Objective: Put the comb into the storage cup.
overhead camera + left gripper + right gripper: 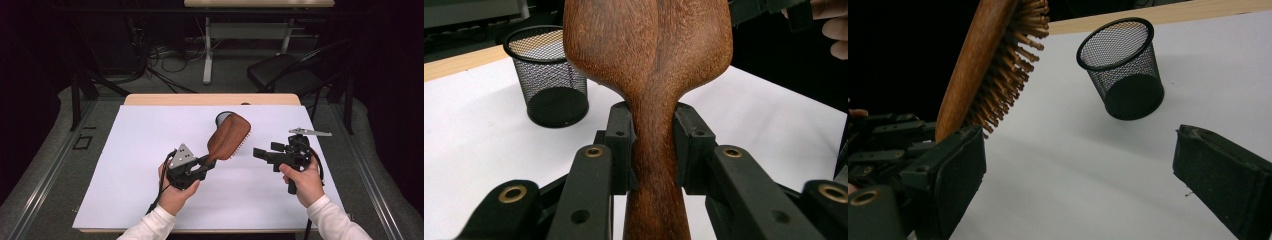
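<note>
Hairbrush (229, 136) at frame centre, raised off bench (140, 165), head tilted toward upper right. My left gripper (202, 164) fingers (620, 145) pinch its wooden handle. My right gripper (261, 154), centre right, fingers (1220, 170) spread, nothing between. Mesh cup (1120, 67) upright behind brush.

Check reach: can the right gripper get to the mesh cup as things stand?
Probably yes. The right gripper has open, empty jaws, and bare white table lies between them and the mesh cup. The hairbrush, clamped in the left gripper, stands off to one side, not across that path.
</note>
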### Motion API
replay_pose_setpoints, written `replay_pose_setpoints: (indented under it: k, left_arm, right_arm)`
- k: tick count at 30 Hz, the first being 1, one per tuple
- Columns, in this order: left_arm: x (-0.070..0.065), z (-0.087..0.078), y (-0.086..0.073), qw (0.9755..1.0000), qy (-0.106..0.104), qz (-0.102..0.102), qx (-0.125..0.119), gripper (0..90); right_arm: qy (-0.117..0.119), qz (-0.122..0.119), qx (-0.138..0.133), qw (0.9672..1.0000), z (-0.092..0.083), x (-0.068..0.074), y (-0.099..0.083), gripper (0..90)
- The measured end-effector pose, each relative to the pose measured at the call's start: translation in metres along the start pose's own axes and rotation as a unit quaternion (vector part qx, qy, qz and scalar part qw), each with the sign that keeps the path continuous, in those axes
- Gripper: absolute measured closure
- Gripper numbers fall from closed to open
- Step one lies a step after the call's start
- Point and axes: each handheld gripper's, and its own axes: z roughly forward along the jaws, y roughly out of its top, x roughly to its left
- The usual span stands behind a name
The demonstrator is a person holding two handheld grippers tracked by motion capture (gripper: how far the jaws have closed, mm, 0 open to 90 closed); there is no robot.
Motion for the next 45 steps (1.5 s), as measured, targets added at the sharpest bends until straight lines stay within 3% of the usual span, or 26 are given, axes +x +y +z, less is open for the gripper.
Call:
replay_pose_setpoints:
  k: [5,14,23,45]
  left_arm:
    - [-0.001,0.001,0.000,1.0000,-0.001,0.000,0.001,72.3]
    - [-0.001,0.001,-0.001,1.0000,-0.003,-0.001,0.001,72.3]
    - [-0.003,0.003,-0.002,1.0000,-0.006,0.001,0.004,72.2]
    - [-0.011,0.008,-0.005,0.9998,-0.016,0.010,0.011,72.2]
  right_arm:
    - [0.000,0.009,-0.002,1.0000,0.002,-0.001,0.004,6.7]
    - [0.024,0.040,-0.006,0.9989,0.006,-0.003,0.010,9.1]
    - [0.020,0.042,-0.011,0.9988,0.013,-0.002,0.015,10.4]
    - [0.048,0.043,-0.011,0.9978,0.032,0.014,0.021,13.6]
